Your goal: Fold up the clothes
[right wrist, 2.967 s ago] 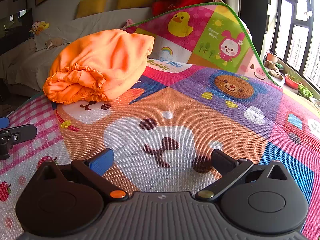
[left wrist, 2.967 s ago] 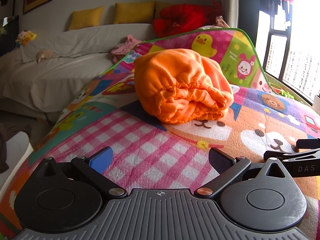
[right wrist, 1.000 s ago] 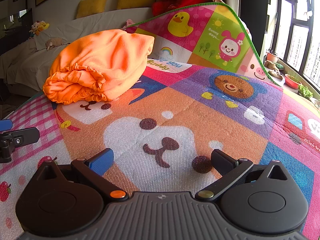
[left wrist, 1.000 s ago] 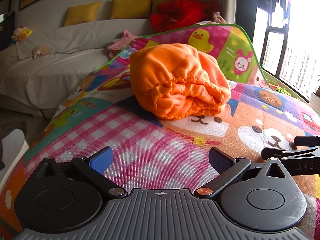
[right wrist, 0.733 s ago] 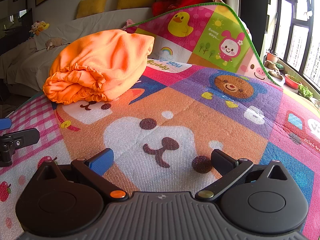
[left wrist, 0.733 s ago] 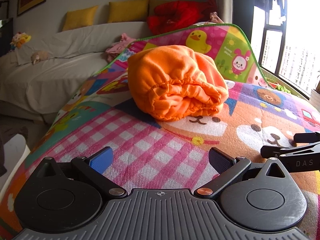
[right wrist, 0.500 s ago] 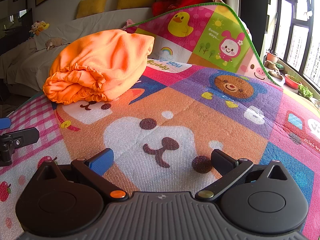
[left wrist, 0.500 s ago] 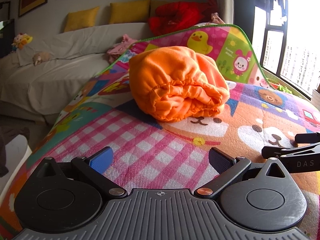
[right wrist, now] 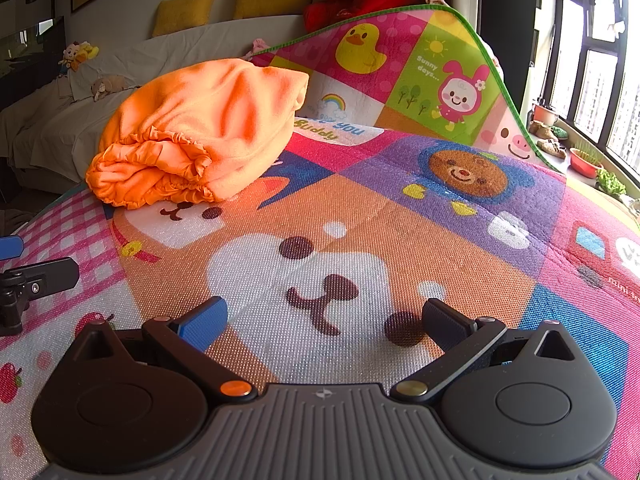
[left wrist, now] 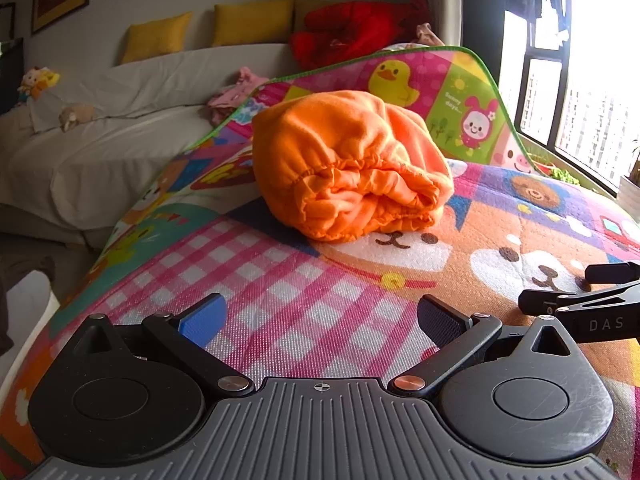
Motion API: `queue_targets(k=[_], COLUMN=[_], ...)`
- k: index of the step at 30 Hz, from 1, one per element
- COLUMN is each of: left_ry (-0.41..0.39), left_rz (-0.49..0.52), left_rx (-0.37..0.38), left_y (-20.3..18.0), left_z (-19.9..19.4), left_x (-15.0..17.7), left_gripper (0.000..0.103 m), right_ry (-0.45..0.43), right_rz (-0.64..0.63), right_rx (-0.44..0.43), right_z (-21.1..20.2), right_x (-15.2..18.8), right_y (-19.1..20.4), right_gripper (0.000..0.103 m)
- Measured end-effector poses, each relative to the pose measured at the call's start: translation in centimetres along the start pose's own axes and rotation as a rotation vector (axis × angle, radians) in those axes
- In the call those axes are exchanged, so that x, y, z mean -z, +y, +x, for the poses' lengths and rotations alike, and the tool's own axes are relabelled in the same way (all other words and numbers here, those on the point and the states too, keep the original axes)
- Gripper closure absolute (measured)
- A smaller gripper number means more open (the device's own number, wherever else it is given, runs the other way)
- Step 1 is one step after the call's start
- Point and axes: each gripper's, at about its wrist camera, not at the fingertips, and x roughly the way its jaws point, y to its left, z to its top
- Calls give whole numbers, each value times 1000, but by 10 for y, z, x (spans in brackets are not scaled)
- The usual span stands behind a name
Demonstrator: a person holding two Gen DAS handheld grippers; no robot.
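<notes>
A folded orange garment with a gathered elastic hem lies in a bundle on the colourful cartoon play mat. In the right wrist view the same orange garment sits at the far left of the mat. My left gripper hovers low over the pink checked patch, well short of the bundle, open and empty. My right gripper is open over the bear face print, empty too. Each gripper's fingers show at the edge of the other's view.
The mat's far end curls up behind the bundle. A sofa under a pale cover with yellow cushions, a red garment and soft toys stands behind. Windows and small pots line the right side.
The left gripper has drifted slightly, so the orange bundle shifts a little in its view. The right gripper has stayed still. Both stay open.
</notes>
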Motion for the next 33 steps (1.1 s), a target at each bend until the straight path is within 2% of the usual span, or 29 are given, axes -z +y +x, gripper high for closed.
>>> queue_targets(k=[33], left_ry=[-20], left_rz=[-12], left_rx=[1], left_y=[3], left_z=[-4], left_x=[1], left_gripper=[0], right_ry=[0], right_rz=[1], right_rx=[-1], right_z=[0], right_x=[0], right_y=[1], right_gripper=[0])
